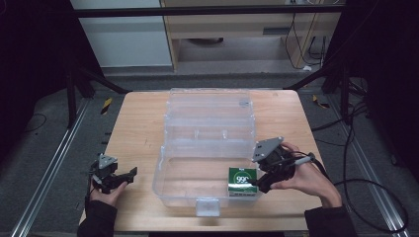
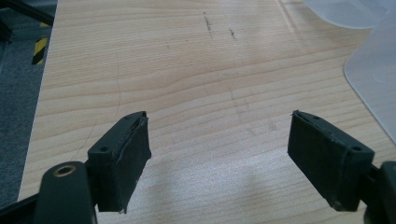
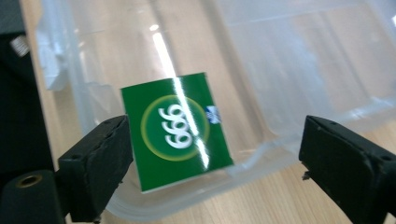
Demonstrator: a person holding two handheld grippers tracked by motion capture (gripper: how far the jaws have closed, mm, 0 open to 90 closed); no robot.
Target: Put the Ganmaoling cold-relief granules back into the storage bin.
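A small green box [image 1: 242,181] with a white number in a ring lies inside the clear plastic container [image 1: 163,168], at its front right corner. My right gripper [image 1: 262,186] hovers just right of that corner, over the container's rim, held in a hand. In the right gripper view the green box [image 3: 176,130] sits beyond the open jaws [image 3: 215,135], nearer the left pad, which does not press on it. My left gripper [image 1: 131,174] rests low at the table's left front, open; between its jaws [image 2: 219,116] there is only bare wood.
The container's clear lid [image 1: 210,106] stands open at the back. The wooden table [image 1: 138,128] has bare space to the left of the container. A rounded corner of the container [image 2: 373,79] appears at the right in the left gripper view. Cables lie on the floor at the right.
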